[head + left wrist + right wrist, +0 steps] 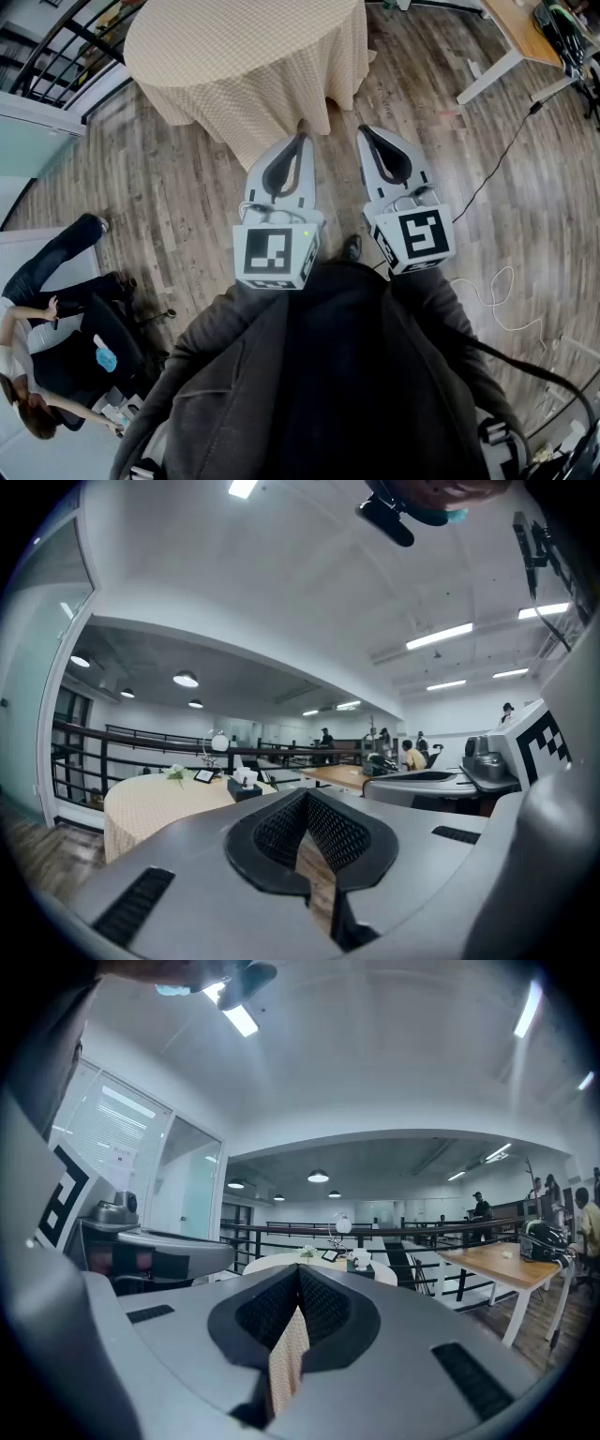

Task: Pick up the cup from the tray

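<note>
My left gripper [302, 133] and right gripper [364, 131] are held side by side at waist height. Both point level at a round table [244, 56] under a checked beige cloth. Both are shut with nothing between the jaws, as the left gripper [305, 795] and right gripper [298, 1288] show in their own views. Far ahead, the table top [159, 801] carries small items: a dark box with something white in it [244, 786], a small framed card and a flower. They are too small to tell a cup or a tray among them.
Wooden floor lies between me and the table. A wooden desk [520, 33] stands at the back right, with a black cable [506, 150] and a white cord [497, 291] on the floor nearby. A person sits at the left [56, 309]. A black railing [66, 47] runs behind the table.
</note>
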Motion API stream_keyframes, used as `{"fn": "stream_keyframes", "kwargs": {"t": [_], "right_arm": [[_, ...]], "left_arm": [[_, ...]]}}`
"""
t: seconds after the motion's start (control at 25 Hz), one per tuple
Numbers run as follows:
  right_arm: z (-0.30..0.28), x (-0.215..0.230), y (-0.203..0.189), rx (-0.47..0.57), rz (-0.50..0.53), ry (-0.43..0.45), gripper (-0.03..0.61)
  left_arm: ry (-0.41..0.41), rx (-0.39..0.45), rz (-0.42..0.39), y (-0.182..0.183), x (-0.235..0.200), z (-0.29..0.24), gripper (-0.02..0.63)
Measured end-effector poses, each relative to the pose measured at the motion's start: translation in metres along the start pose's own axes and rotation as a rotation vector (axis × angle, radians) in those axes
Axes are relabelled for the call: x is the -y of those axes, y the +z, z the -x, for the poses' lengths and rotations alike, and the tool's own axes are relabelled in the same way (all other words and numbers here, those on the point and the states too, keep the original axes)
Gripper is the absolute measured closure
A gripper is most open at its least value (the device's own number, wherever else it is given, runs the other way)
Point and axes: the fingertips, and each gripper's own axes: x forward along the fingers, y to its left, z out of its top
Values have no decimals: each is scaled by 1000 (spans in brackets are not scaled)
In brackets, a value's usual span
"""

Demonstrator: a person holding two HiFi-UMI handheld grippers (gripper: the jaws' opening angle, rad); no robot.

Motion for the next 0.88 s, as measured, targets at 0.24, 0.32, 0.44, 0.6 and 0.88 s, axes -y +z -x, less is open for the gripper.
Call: {"fn": "stream_keyframes", "kwargs": {"t": [0.24, 0.32, 0.44, 0.6, 0.88], "right_arm": [[9, 9, -3, 9, -3, -1, 571], [11, 11, -5, 9, -8, 0, 571], [16, 17, -7, 14, -18, -1, 571], [23, 27, -9, 33, -19, 12, 571], [40, 60, -22, 42, -73, 9, 571]], "left_arm": [[-16, -35, -46, -15, 13, 0, 611], [-13, -39, -47, -16, 17, 0, 611], [-10, -44, -49, -17, 23, -3, 611], [-20, -60, -57, -21, 40, -11, 611], [-25, -107, -67, -28, 65, -32, 611]]}}
